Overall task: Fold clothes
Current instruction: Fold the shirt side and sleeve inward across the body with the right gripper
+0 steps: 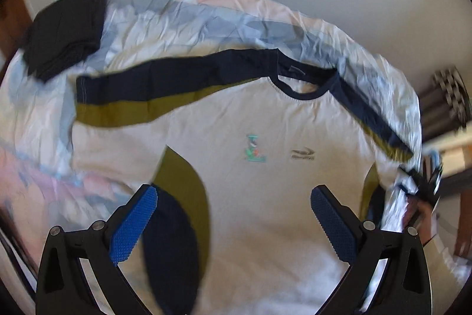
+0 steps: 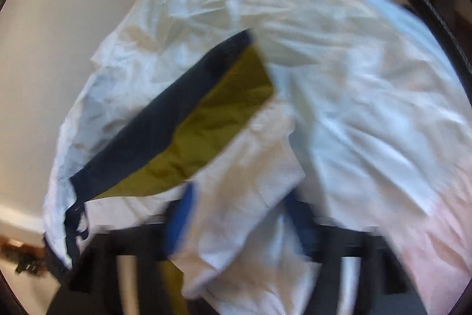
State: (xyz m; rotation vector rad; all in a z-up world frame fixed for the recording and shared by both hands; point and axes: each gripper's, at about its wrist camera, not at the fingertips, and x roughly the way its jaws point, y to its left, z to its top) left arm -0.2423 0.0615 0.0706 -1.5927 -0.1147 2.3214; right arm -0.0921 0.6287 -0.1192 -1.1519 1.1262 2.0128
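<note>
While we looked at both wrist views: the shirt lay face up on the patterned sheet, spread for folding
Left gripper: released, hanging over the chest, holding nothing
Right gripper: jaws wide, white sleeve cloth draped between them; we judged it unpressed
Black folded pile: aside at the far corner, probably finished

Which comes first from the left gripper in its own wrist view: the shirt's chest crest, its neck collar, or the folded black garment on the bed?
From the left gripper:
1. Chest crest, just ahead, centre of the shirt.
2. Neck collar, farther up, slightly right.
3. Folded black garment, far upper left on the bedsheet.
</note>
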